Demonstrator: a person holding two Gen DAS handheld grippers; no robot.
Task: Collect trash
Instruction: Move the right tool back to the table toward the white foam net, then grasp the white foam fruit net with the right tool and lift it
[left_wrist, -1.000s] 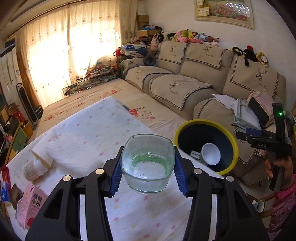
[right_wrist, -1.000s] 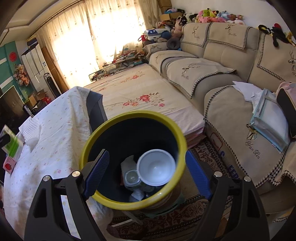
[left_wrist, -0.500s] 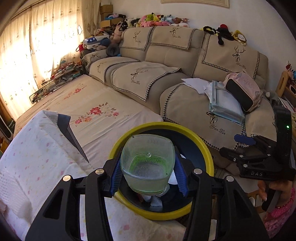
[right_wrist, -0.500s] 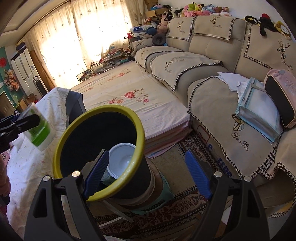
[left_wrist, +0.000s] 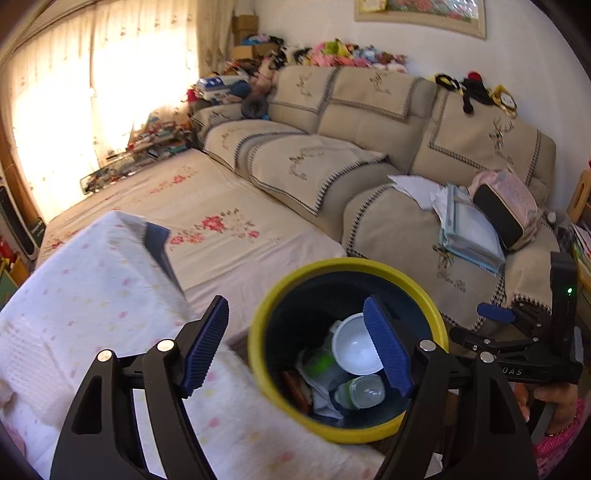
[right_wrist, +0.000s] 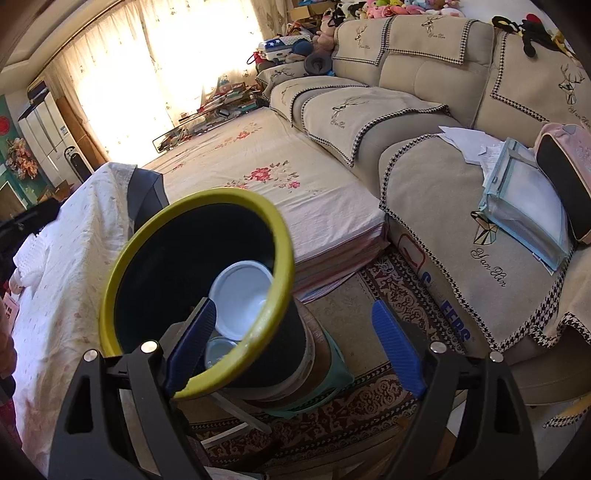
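Beige sofa behind yellow-rimmed bin (left_wrist: 280, 302); left gripper (left_wrist: 295, 347) jaws opening, nothing between, right gripper (right_wrist: 291, 350) spread empty; clear plastic cup (left_wrist: 364, 391) judged light, slippery, best pinched at rim.

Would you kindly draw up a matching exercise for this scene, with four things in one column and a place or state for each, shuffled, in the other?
Things:
1. white bowl
2. pink bag
3. left gripper
4. bin

Places or states:
A. on the sofa
B. jaws opening, nothing between them
C. yellow rim, dark inside
D. lying in the bin among other trash

Pairs: 1-D, 2-A, 3-B, 4-C
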